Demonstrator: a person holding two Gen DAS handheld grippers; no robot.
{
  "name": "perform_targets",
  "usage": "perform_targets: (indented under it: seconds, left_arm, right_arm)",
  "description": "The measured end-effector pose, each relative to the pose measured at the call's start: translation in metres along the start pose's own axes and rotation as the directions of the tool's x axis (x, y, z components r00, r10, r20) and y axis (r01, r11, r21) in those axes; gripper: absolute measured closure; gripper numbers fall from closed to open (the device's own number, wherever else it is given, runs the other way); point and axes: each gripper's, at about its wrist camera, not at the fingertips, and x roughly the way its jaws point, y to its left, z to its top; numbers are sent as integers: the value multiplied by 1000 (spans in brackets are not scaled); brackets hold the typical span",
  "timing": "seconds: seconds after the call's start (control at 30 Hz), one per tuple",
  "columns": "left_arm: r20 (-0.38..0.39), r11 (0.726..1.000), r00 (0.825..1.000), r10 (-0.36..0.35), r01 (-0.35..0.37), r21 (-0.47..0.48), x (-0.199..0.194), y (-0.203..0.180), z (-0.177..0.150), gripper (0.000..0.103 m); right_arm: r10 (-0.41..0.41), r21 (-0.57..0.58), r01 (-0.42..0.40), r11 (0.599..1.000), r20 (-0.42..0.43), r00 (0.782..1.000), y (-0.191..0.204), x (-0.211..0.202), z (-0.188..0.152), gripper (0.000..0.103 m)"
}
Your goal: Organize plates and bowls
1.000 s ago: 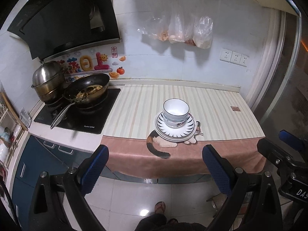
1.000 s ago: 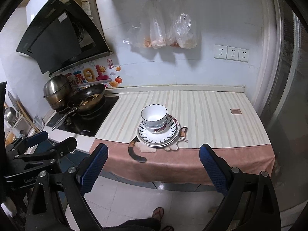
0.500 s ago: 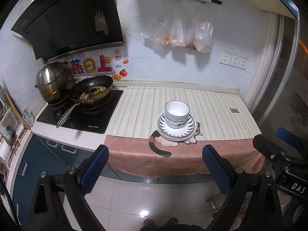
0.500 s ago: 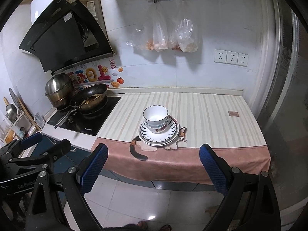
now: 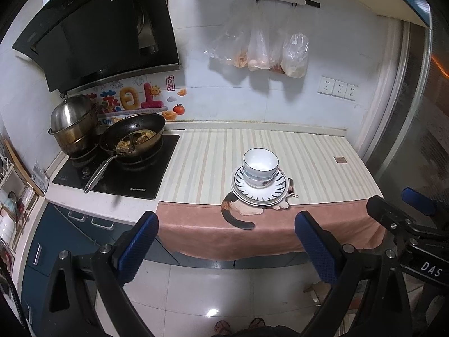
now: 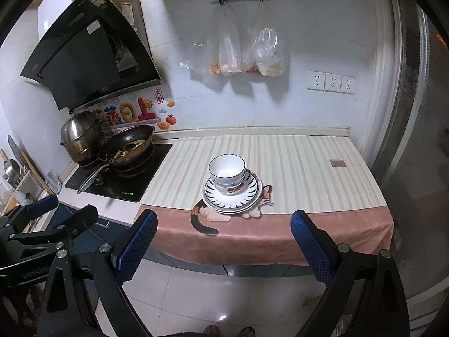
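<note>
White bowls [image 5: 260,167] [image 6: 228,173] sit nested on a stack of striped plates [image 5: 259,192] [image 6: 231,195], near the front of the striped counter mat [image 5: 308,163]. My left gripper [image 5: 226,245] is open and empty, held back over the floor, well short of the counter. My right gripper [image 6: 221,243] is open and empty too, at about the same distance. The right gripper shows at the right edge of the left wrist view [image 5: 404,213]; the left gripper shows at the left edge of the right wrist view [image 6: 47,216].
A black frying pan with food [image 5: 132,137] and a steel pot [image 5: 74,123] stand on the stove [image 5: 118,174] to the left. Plastic bags [image 5: 263,53] hang on the wall. A dish rack [image 5: 11,196] is far left. A pink cloth [image 5: 252,233] hangs over the counter front.
Both grippers have drawn back from the counter and risen a little; the stack looks smaller and farther. The dishes have not moved.
</note>
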Motion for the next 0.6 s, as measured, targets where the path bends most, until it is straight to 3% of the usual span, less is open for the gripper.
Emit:
perform_targets:
  seconds: [0.6]
  left_arm:
    - [19,1000,1000,-15,15,-8,-11,12,-6,3]
  right_arm:
    - [-20,-8,20,1000,16,1000,7,-9,-8,5]
